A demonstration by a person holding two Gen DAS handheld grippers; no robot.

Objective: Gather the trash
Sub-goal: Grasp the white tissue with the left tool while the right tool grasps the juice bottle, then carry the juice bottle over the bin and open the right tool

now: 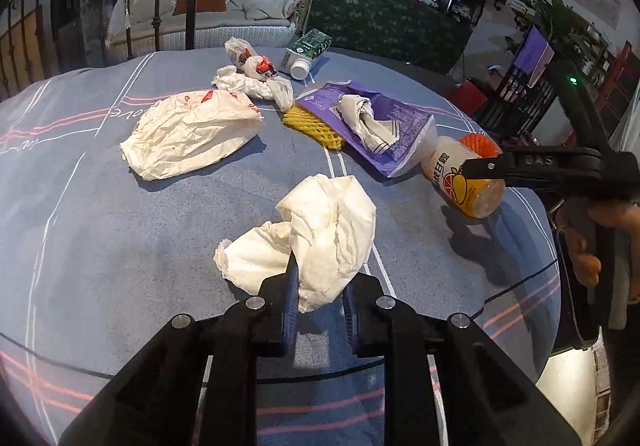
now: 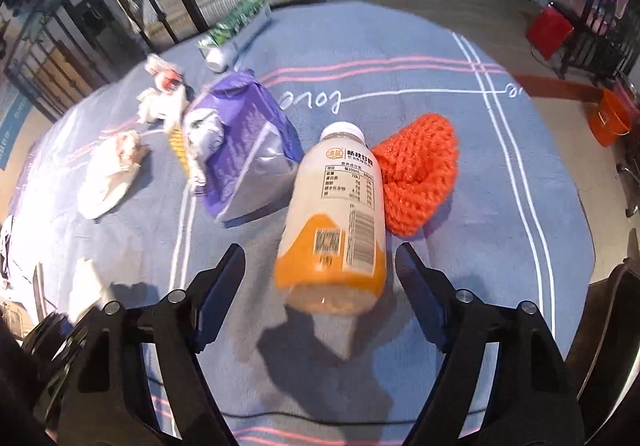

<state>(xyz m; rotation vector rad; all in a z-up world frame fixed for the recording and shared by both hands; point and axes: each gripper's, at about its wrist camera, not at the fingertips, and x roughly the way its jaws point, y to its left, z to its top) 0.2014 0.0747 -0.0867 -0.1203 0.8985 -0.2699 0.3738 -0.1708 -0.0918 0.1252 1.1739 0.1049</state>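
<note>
My left gripper point(image 1: 320, 280) is shut on a crumpled white tissue point(image 1: 332, 226), which bulges out past its fingertips over the blue tablecloth point(image 1: 120, 246). In the right wrist view, my right gripper point(image 2: 320, 258) stands open astride a lying drink bottle point(image 2: 334, 205) with an orange base and white cap. A gap shows on each side, so the pads do not touch it. The left wrist view shows the same bottle point(image 1: 460, 181) at the right, with one of the right gripper's fingers point(image 1: 486, 165) above it.
An orange foam net point(image 2: 416, 173) lies right of the bottle and a purple bag point(image 2: 248, 149) left of it. Farther back are a yellow foam net point(image 1: 312, 125), a white paper bag point(image 1: 192, 133), crumpled wrappers point(image 1: 252, 73) and a green carton point(image 1: 306, 51).
</note>
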